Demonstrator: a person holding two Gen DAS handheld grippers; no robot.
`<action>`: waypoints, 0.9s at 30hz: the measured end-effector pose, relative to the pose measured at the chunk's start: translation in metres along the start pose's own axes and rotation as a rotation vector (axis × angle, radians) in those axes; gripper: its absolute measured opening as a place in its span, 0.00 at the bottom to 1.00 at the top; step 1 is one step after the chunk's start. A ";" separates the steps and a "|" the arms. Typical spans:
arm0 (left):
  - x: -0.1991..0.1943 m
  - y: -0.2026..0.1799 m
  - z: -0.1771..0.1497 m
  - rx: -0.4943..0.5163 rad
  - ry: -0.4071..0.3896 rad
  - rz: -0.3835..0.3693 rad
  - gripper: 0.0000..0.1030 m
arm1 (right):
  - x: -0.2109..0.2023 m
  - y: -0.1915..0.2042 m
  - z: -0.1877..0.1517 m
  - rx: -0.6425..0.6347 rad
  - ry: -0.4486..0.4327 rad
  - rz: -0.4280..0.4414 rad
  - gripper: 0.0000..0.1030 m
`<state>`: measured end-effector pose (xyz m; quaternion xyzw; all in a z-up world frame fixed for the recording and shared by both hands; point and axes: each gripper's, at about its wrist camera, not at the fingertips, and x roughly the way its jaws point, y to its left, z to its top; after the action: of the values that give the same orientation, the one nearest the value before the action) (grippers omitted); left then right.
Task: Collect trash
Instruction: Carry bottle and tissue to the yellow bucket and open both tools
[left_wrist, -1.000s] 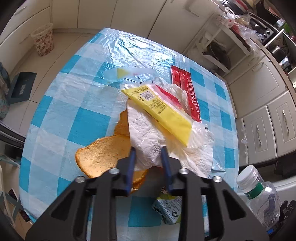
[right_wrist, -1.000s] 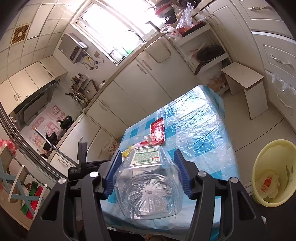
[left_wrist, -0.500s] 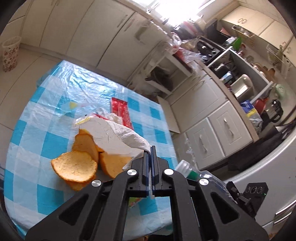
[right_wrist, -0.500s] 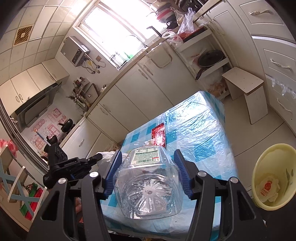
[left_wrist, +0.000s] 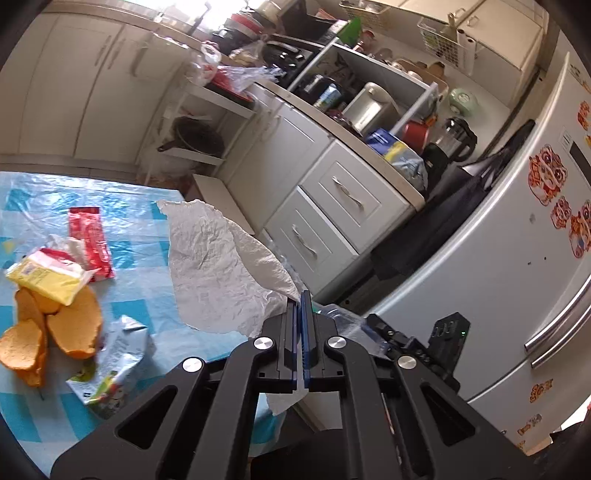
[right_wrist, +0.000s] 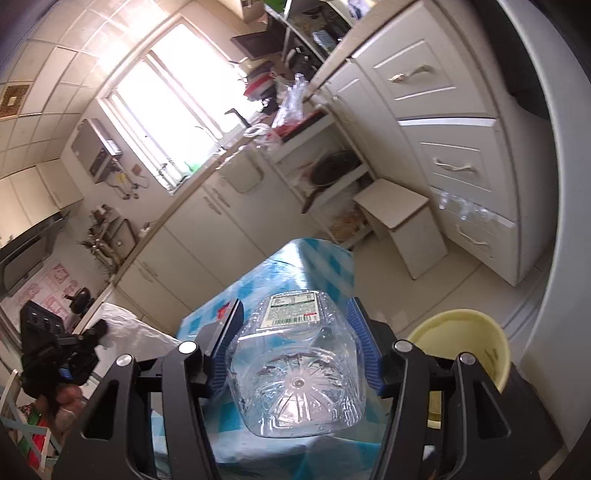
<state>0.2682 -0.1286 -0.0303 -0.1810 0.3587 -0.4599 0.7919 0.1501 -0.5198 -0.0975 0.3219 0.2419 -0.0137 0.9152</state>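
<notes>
1. Now you are gripping a crumpled white paper towel (left_wrist: 218, 269) in the clenched left gripper (left_wrist: 300, 306), lifted above the blue-checked table (left_wrist: 147, 291).
2. Your right gripper (right_wrist: 295, 347) is clamping a clear plastic bottle (right_wrist: 295, 365) beside that table, near the yellow bin (right_wrist: 476, 343).
3. Wrappers are lying uncollected on the table.

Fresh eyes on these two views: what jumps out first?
The crumpled white paper towel hanging from the shut left hand-held gripper, lifted above the blue-checked table. In the right wrist view, the clear plastic bottle fills the middle, clamped base-first in the right hand-held gripper, with a yellow bin on the floor at lower right.
</notes>
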 end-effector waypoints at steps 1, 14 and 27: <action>0.010 -0.010 -0.001 0.014 0.017 -0.017 0.02 | 0.001 -0.011 -0.002 0.007 0.004 -0.029 0.55; 0.219 -0.061 -0.042 0.091 0.293 0.001 0.02 | 0.092 -0.128 -0.048 0.015 0.212 -0.304 0.55; 0.352 -0.032 -0.087 0.098 0.538 0.192 0.03 | 0.064 -0.158 -0.052 0.008 0.208 -0.419 0.63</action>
<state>0.2975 -0.4433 -0.2113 0.0209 0.5488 -0.4312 0.7159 0.1555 -0.6059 -0.2532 0.2679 0.3963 -0.1712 0.8613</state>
